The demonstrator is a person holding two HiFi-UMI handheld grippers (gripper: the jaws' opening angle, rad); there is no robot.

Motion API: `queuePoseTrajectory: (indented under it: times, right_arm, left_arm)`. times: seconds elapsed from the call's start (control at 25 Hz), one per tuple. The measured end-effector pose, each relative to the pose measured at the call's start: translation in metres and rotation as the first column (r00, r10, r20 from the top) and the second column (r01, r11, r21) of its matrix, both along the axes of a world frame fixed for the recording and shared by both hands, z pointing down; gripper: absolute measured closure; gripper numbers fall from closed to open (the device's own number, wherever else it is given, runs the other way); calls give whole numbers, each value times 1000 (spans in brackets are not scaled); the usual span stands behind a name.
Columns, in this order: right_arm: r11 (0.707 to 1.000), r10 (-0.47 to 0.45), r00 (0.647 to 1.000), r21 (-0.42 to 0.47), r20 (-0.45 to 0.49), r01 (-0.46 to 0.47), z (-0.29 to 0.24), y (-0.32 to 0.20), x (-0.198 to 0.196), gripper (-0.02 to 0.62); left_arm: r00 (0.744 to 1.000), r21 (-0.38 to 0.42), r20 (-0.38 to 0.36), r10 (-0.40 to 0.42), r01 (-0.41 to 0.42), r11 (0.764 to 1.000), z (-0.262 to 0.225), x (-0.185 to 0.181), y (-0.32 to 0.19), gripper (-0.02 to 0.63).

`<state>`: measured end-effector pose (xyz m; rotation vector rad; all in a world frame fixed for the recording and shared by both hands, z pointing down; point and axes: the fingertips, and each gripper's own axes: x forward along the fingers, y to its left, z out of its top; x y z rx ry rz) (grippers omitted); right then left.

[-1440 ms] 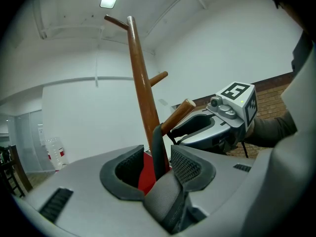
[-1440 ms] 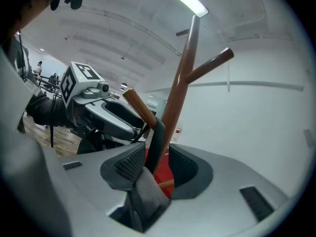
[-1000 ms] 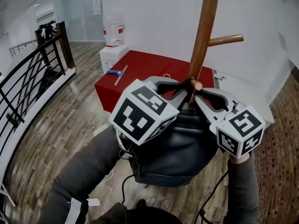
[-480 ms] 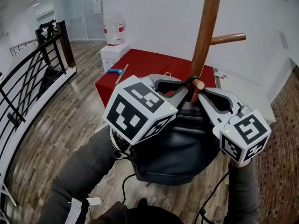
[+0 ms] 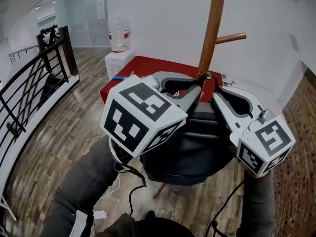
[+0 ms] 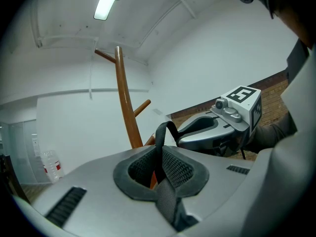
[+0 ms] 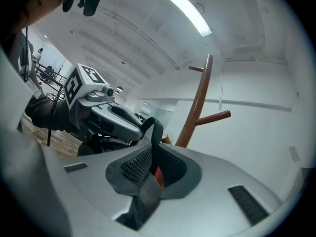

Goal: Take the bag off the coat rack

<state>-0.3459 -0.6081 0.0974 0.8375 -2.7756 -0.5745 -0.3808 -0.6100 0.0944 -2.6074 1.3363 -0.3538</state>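
Note:
A black bag (image 5: 190,147) hangs below my two grippers, in front of the brown coat rack pole (image 5: 210,28). Its black webbing strap (image 5: 204,77) loops up between the two sets of jaws. My left gripper (image 5: 196,87) has just been closing and is shut on the strap (image 6: 160,132), which runs between its pads. My right gripper (image 5: 213,90) has likewise just been closing and is shut on the same strap (image 7: 155,130). The two grippers' tips nearly meet at the pole. A side peg (image 5: 231,37) sticks out to the right higher up. The peg under the strap is hidden.
Behind the rack stands a red-covered table (image 5: 143,70) with a blue-handled tool (image 5: 118,77). A white cabinet (image 5: 116,58) carries a water bottle (image 5: 120,32). A black railing (image 5: 29,78) runs along the left. Cables lie on the wood floor below the bag.
Both grippers have risen along the pole with the strap, and the bag has come up with them. The peg end that showed between the tips is now hidden.

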Motion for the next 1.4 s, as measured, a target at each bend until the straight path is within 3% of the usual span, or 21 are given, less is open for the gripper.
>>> queuePoseTrajectory:
  times: [0.28,0.96,1.16,1.4]
  right_arm:
    - [1000,0,1000,2,15,0,1,11,9,551]
    - [1000,-22,998,6,64,22,33,117,51,551]
    - [1000,-14,996,20,86,12,36,142,71,551]
    - [1000,24,994,12,107,-25,40,173,104,551]
  left_arm:
    - [1000,0,5,-7,7,1000,1,8,11,561]
    - [997,-6,-42,-61,61,998,34,47,117,560]
    - [997,37,-27,-72,73,997,37,66,142,560]
    - [999,48,-6,-32,32,998,38,101,173,560]
